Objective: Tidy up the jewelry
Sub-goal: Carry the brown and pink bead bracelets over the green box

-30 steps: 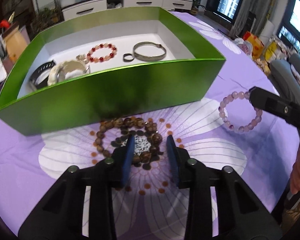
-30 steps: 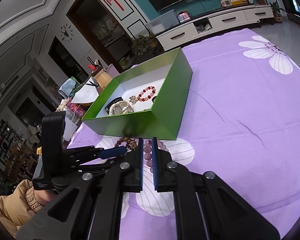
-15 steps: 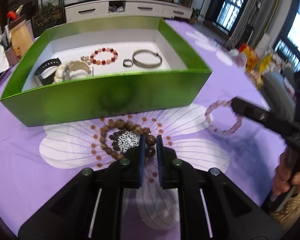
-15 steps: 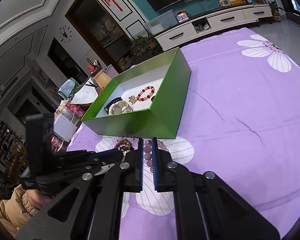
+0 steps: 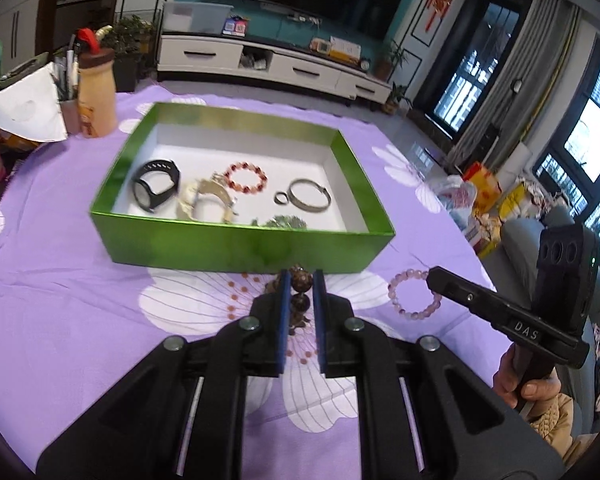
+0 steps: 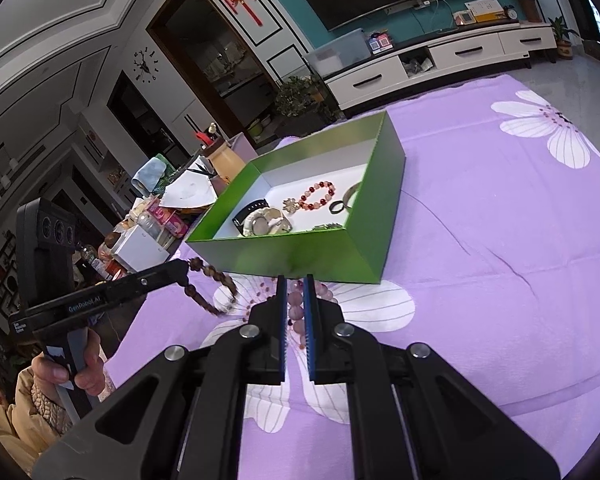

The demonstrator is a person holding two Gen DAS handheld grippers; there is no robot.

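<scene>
Lifting the brown wooden bead bracelet w/ the left tool: pads pressed onto a large bead, the rest of the strand hangs below. In the right wrist view the strand dangles off the left tool tip, lower end at or just above the purple floral cloth on the bench; can't tell if it's fully clear.

Right tool sits low over the pale pink bead bracelet, which lies flat on the cloth just in front of the green box. Pink beads show between the pads, jaws nearly together, but can't tell whether they actually pinch a bead or just hover over it. In the left wrist view the pink bracelet looks flat, not raised.

Box contents already: black watch, red bead bracelet, silver bangle, small ring, pale chunky piece, something greenish at the near wall.

Step, by my read: mid-transfer of the wooden bracelet, 2 items left outside the box.

Next move needs: more height so the hanging loop clears the near wall, carry fwd over the open white floor area, then release. Right side: confirm grip on the pink one before lifting.
</scene>
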